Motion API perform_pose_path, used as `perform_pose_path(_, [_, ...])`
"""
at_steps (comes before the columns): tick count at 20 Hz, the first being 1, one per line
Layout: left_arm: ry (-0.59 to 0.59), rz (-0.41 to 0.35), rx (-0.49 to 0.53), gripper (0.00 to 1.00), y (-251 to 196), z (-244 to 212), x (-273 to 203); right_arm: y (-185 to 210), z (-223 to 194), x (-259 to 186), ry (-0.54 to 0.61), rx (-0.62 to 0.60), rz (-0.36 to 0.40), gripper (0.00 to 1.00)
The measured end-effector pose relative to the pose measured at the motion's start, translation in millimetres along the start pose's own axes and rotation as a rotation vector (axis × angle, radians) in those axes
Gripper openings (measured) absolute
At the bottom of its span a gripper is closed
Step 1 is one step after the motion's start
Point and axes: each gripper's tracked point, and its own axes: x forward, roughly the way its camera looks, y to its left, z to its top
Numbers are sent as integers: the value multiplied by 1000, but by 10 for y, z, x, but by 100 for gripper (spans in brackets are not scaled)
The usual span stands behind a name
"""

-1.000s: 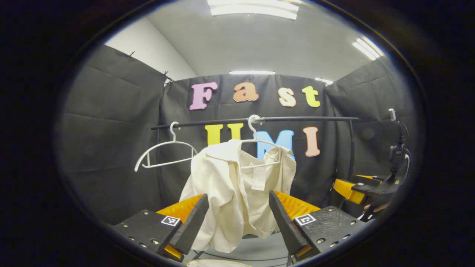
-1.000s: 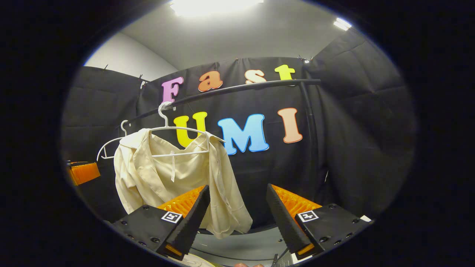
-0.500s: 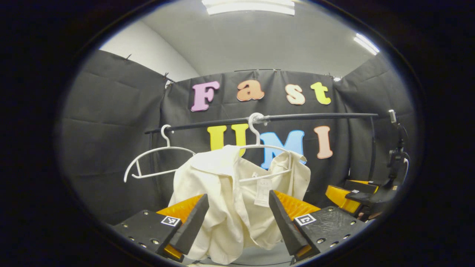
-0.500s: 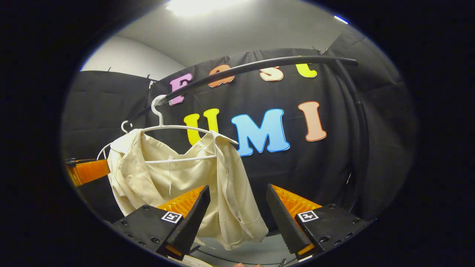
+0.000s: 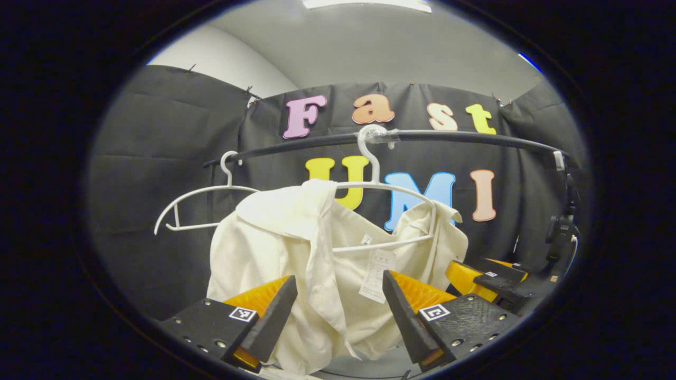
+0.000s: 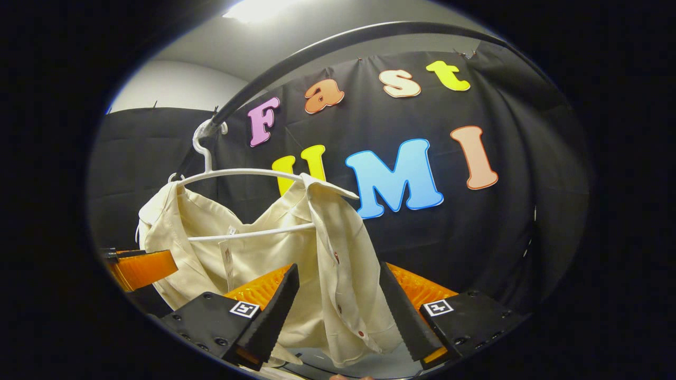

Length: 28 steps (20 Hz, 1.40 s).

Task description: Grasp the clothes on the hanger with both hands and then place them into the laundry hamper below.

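A cream shirt hangs on a white hanger hooked over a black rail. In the left gripper view my left gripper stands open just short of the shirt's left front, the cloth showing between its fingers. In the right gripper view my right gripper is open too, facing the shirt's buttoned right edge. The right gripper also appears low at the right of the left gripper view, and the left gripper low at the left of the right gripper view.
A second, bare white hanger hangs further left on the rail. A black stand with a small device rises at the right edge. The rail's upright post runs down at the right.
Both grippers have moved closer to the shirt and the rail; the shirt now looms larger and reaches between each pair of fingers. Both stayed open.
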Motion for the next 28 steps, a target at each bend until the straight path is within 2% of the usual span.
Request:
perform_pose_path(3, [23, 54, 9, 95, 116, -87, 156, -35, -111, 194, 24, -5, -3, 97])
perform_pose_path(7, [33, 64, 9, 95, 91, -188, 333, -51, -239, 399, 49, 6, 4, 97])
perform_pose_path(8, [34, 66, 21, 96, 96, -204, 357, -49, -281, 433, 57, 5, 4, 92])
perform_pose_path(9, [37, 68, 36, 96, 74, -234, 397, -35, -303, 461, 62, 4, 5, 98])
perform_pose_path(11, [39, 82, 65, 96, 71, -273, 472, 3, -334, 546, 66, 9, 8, 98])
perform_pose_path(12, [40, 100, 78, 92, 76, -287, 502, 12, -339, 594, 66, 10, 6, 98])
perform_pose_path(14, [26, 114, 89, 76, 71, -276, 558, 8, -337, 667, 64, 13, -4, 97])
perform_pose_path(16, [38, 115, 91, 76, 50, -342, 603, 21, -344, 731, 59, 17, -7, 96])
perform_pose_path(17, [37, 142, 104, 77, 97, -376, 629, 43, -357, 736, 60, 16, -8, 91])
perform_pose_path(18, [33, 162, 106, 67, 179, -359, 633, 65, -361, 764, 60, 7, -8, 86])
perform_pose_path(19, [30, 151, 96, 58, 168, -349, 643, 82, -375, 785, 61, -7, -11, 65])
perform_pose_path(21, [34, 138, 78, 38, 145, -366, 657, 36, -386, 827, 60, -44, -46, 48])
perform_pose_path(22, [31, 171, 88, 48, 245, -367, 674, -2, -374, 828, 55, -43, -67, 40])
perform_pose_path(23, [24, 184, 85, 27, 292, -390, 724, 21, -375, 832, 53, -26, -67, 19])
perform_pose_path(24, [31, 147, 64, 5, 216, -390, 639, 44, -391, 834, 57, -14, -65, 19])
perform_pose_path(25, [33, 122, 45, 6, 189, -402, 637, 15, -353, 735, 51, 0, -68, 17])
perform_pose_path(26, [14, 128, 26, 12, 205, -374, 592, 1, -328, 769, 45, 9, -76, 5])
perform_pose_path(27, [-9, 108, -17, 3, 236, -337, 512, 57, -368, 773, 45, 25, -54, 4])
perform_pose_path(28, [-12, 96, -52, 1, 282, -326, 554, 82, -408, 836, 60, 25, -41, 4])
